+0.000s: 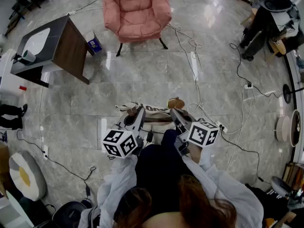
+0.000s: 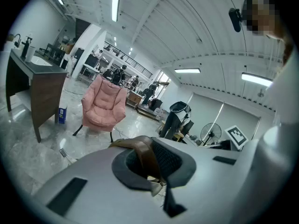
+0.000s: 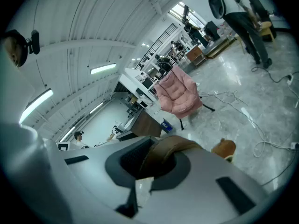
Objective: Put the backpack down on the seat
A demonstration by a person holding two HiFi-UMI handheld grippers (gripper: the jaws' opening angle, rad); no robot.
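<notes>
Grey marble floor, pink chair at its far end. Backpack is held up well short of the chair, not on it. Left gripper is clamped tight on the brown strap. Right gripper is clamped likewise on the second strap.

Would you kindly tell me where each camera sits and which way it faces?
Head view: on the head, facing steeply down; shows sleeves, left gripper, right gripper.
Left gripper view: on that gripper, looking along jaws shut on a backpack strap.
Right gripper view: likewise, jaws shut on strap.
All share the pink armchair.
</notes>
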